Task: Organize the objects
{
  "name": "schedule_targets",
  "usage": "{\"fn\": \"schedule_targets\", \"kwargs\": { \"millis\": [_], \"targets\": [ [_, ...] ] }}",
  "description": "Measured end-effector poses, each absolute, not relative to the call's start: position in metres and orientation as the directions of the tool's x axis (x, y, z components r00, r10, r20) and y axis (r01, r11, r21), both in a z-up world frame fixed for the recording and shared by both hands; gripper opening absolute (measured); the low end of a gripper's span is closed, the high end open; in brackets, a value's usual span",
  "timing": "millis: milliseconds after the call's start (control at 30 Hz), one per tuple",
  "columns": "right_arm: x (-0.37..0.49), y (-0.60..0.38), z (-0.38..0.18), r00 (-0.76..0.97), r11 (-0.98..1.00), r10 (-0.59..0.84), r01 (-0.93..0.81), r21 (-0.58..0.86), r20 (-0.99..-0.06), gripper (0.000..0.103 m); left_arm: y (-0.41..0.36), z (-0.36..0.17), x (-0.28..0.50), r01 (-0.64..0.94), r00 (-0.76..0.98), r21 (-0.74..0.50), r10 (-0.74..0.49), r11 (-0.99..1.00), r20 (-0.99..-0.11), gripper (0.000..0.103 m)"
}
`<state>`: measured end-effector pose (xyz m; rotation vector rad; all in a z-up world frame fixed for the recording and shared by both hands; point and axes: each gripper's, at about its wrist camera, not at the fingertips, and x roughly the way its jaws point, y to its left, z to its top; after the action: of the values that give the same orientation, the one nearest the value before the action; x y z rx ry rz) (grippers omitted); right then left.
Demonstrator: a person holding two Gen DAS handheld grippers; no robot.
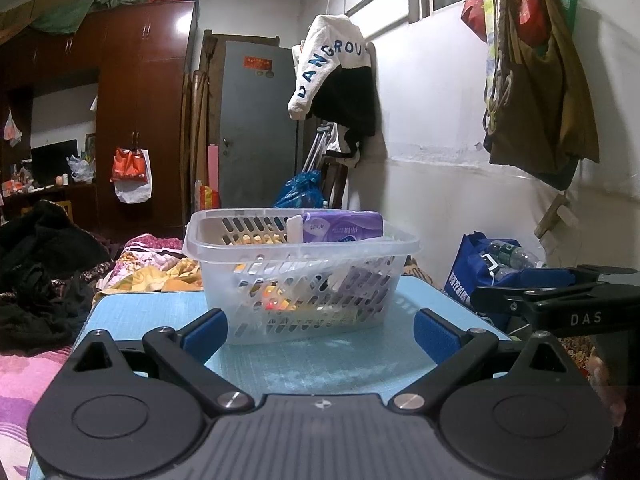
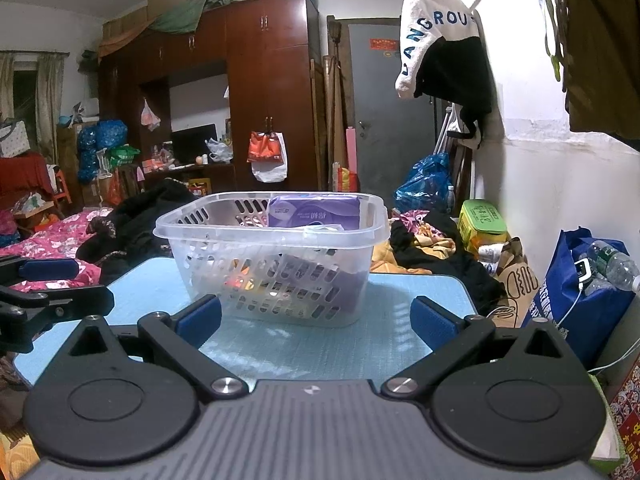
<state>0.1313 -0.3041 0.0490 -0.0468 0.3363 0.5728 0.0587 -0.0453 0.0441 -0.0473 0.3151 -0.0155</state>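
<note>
A clear slotted plastic basket point(image 1: 300, 276) stands upright on a light blue tabletop point(image 1: 152, 312), and everything here is placed relative to it. To the basket's left lies a heap of dark clothing point(image 1: 44, 264) on floral bedding. Just in front of the basket, the left gripper point(image 1: 320, 330) is spread wide and grasps nothing, its blue pads point(image 1: 204, 334) apart from the basket's wall. Inside the basket a purple tissue pack point(image 1: 342, 226) leans above the rim; smaller items beneath are blurred, perhaps packets. The right gripper point(image 2: 316, 320) is likewise released and empty. Right of the basket sits a blue bag point(image 2: 576, 296).
</note>
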Motion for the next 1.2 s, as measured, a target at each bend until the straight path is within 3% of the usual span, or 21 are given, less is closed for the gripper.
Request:
{"fn": "schedule_targets", "kwargs": {
  "millis": [1200],
  "targets": [
    [0.1318, -0.3033, 0.0435, 0.786, 0.842, 0.521, -0.538, 0.048, -0.334, 0.103, -0.0488, 0.039, 0.0634, 0.015, 0.951, -0.038, -0.026, 0.999, -0.309, 0.101]
  ]
}}
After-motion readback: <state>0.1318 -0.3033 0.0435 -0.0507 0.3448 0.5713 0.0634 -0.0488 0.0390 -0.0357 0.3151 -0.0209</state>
